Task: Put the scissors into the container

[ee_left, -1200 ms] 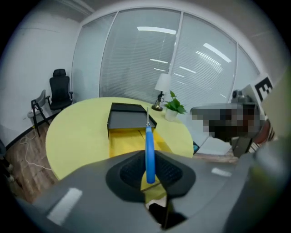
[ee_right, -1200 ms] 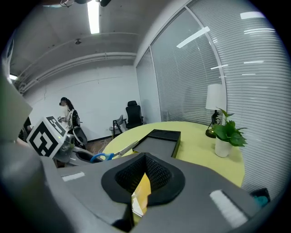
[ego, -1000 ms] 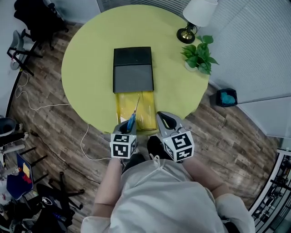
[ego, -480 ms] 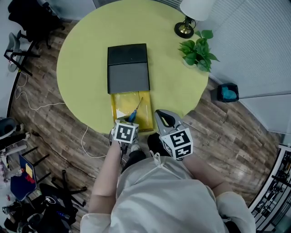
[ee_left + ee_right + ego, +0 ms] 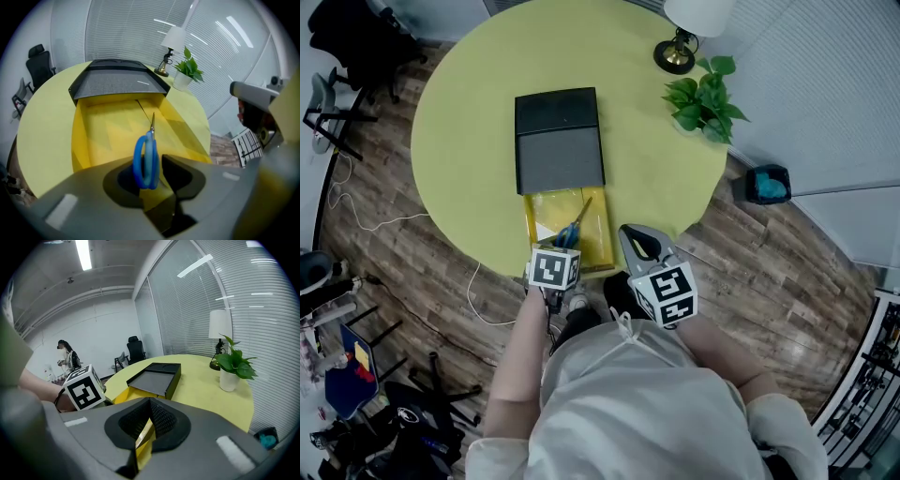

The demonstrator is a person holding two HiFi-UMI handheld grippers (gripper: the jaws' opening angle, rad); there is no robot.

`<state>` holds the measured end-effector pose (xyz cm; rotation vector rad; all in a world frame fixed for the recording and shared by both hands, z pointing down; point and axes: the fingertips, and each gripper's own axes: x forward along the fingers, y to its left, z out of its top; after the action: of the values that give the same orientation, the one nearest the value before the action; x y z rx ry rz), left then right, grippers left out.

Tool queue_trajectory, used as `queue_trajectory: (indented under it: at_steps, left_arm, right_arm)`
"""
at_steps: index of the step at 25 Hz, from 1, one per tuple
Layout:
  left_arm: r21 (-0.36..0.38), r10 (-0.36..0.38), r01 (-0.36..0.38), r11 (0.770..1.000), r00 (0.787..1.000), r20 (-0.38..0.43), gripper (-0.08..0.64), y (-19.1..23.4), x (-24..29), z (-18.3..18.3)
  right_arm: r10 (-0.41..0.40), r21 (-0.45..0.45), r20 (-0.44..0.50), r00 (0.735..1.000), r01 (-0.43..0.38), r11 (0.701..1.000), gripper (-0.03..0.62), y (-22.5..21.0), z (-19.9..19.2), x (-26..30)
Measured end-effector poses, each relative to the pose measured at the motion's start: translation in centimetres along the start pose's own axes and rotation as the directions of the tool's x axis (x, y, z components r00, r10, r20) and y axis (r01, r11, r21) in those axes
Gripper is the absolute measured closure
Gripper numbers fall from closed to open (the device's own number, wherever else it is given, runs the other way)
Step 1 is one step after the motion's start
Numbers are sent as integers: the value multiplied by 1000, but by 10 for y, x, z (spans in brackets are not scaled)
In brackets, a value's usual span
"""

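Note:
The blue-handled scissors (image 5: 572, 232) lie in the yellow tray (image 5: 598, 242) that is pulled out of the dark box (image 5: 558, 141), blades pointing toward the box. My left gripper (image 5: 562, 251) is at the tray's near end. In the left gripper view its jaws are opening around the scissors' handles (image 5: 145, 161), and a thin gap shows at the right jaw. The blades (image 5: 152, 123) reach out over the tray floor (image 5: 108, 136). My right gripper (image 5: 636, 242) hovers by the tray's right near corner, shut and empty (image 5: 150, 404).
The round yellow-green table (image 5: 469, 112) also holds a potted plant (image 5: 701, 94) and a lamp (image 5: 680, 52) at its far right. The table's near edge runs just under both grippers. A wooden floor, cables and office chairs (image 5: 356, 37) surround it.
My left gripper has carried the scissors forward and down into the yellow tray. The right gripper has hardly moved.

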<state>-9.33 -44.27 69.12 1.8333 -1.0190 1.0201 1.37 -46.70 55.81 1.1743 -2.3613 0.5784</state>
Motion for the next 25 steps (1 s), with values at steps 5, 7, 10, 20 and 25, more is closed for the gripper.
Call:
queue_trajectory:
  at_steps: [5,7,10,20,25]
  left_arm:
    - [-1,18,-18,1000,999,47,305,-2,2,6]
    - [-29,36,-33,999,995,92,234,0,1,12]
    - [-61,64,-54,997,980,189,145,3,-4,22]
    - [-30,110,-107,994,922,371,60,4,-36,34]
    - [-65,144,-129,990,894,423,272,2,-67,35]
  right_arm:
    - [-14,6,-5,1000,14,1000,591,-3,-2,-2]
    - [-17,7,-7,1000,17,1000,592,-2,-4,-3]
    - [-16,7,-9,1000,16,1000,591,1,-5,-6]
    - [-27,14,6,1000,27,1000,592,16,-9,-17]
    - [-39,15,25,999,39,999,591,26,-7,-27]
